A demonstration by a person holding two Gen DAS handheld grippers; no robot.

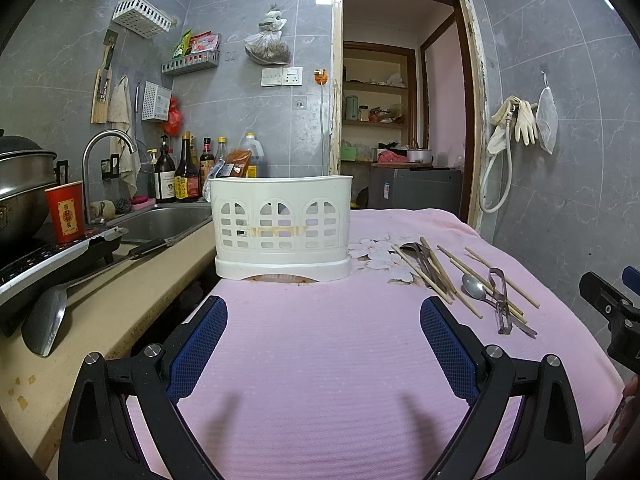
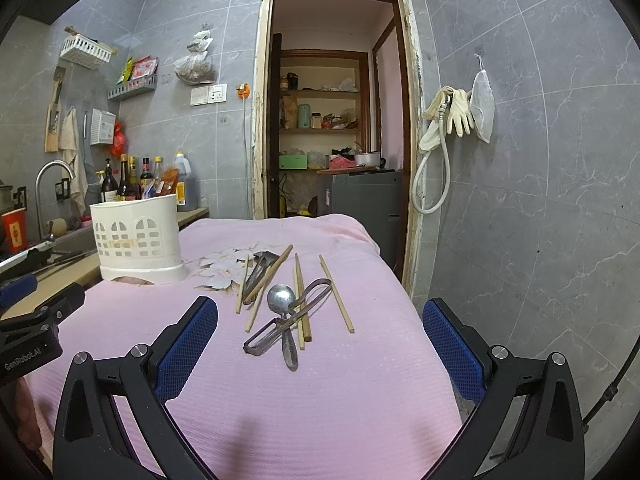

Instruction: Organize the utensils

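Note:
A white slotted utensil holder (image 1: 282, 226) stands upright on the pink cloth (image 1: 320, 360), straight ahead of my open, empty left gripper (image 1: 324, 312). It also shows at the left in the right wrist view (image 2: 136, 238). Loose utensils lie on the cloth: several wooden chopsticks (image 2: 336, 294), a metal spoon (image 2: 282, 300), a metal peeler (image 2: 288, 320) and a dark utensil (image 2: 258, 266). In the left wrist view they lie to the right, the spoon (image 1: 474, 286) among them. My right gripper (image 2: 320, 320) is open and empty, just short of the spoon and peeler.
A counter (image 1: 120, 308) on the left holds a sink (image 1: 164, 222), faucet (image 1: 104, 148), sauce bottles (image 1: 184, 172), a red cup (image 1: 66, 210), a pot (image 1: 24, 184), a stove (image 1: 48, 256) and a spatula (image 1: 44, 320). An open doorway (image 2: 332, 120) is behind. The cloth's right edge drops off beside a tiled wall (image 2: 540, 200).

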